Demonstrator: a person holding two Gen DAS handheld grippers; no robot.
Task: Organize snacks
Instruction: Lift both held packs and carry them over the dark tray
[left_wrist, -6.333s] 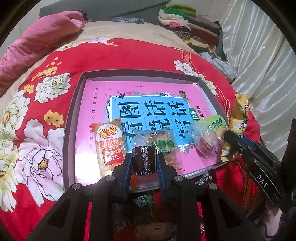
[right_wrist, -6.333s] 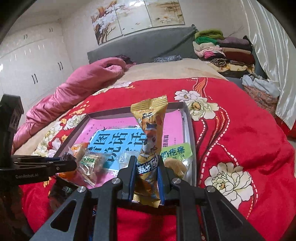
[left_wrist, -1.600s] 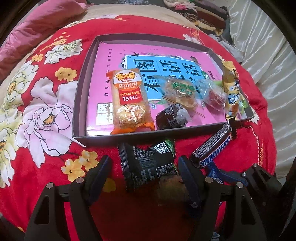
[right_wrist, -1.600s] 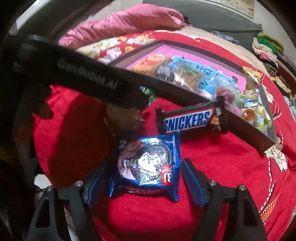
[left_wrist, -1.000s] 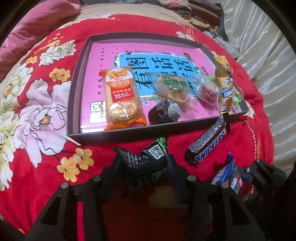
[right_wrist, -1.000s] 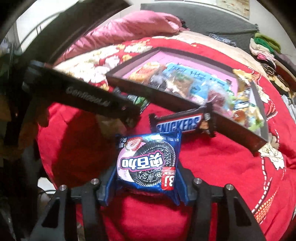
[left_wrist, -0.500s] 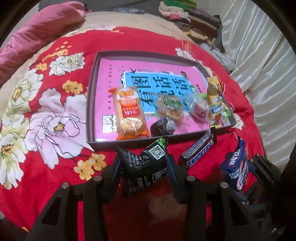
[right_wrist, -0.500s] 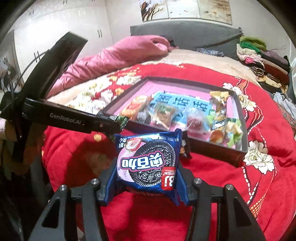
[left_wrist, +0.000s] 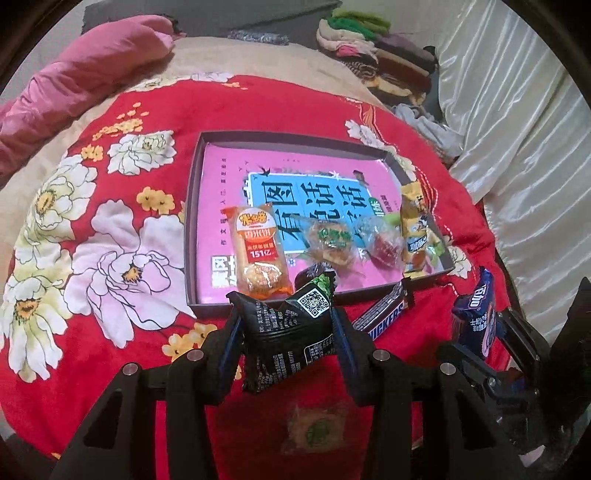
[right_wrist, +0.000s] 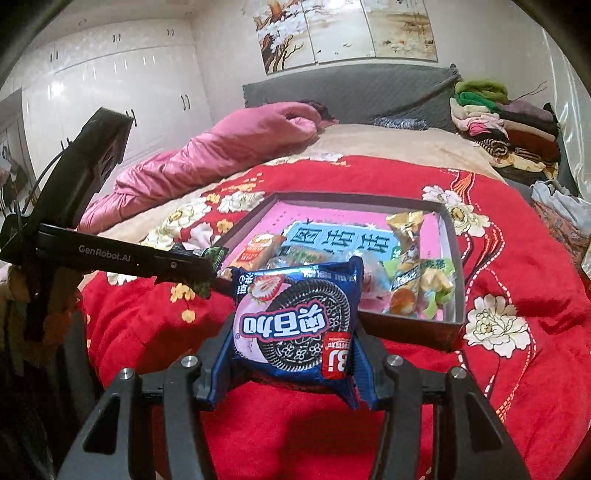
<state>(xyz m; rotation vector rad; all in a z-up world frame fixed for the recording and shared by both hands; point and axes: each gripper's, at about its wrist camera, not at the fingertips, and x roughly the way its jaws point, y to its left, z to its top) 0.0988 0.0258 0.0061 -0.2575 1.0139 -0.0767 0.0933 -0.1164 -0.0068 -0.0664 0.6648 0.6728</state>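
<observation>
My left gripper (left_wrist: 286, 332) is shut on a black snack packet (left_wrist: 288, 332) and holds it above the red blanket, just short of the tray's near edge. My right gripper (right_wrist: 293, 328) is shut on a blue Oreo packet (right_wrist: 295, 317), lifted in front of the tray; the packet also shows in the left wrist view (left_wrist: 476, 317). The shallow dark tray (left_wrist: 192, 221) holds a pink book and several snacks: an orange rice cracker pack (left_wrist: 258, 247), a clear pastry (left_wrist: 328, 240), a red candy (left_wrist: 382, 243), a yellow packet (left_wrist: 415, 225). A Snickers bar (left_wrist: 384, 317) lies on the blanket by the tray.
A wrapped pastry (left_wrist: 314, 432) lies on the blanket under my left gripper. A pink quilt (right_wrist: 221, 147) lies at the back left. Folded clothes (right_wrist: 506, 125) are stacked at the back right. A white curtain (left_wrist: 524, 129) hangs on the right.
Both grippers closed on their packets and lifted them off the blanket. Both cameras have risen and pulled back from the tray.
</observation>
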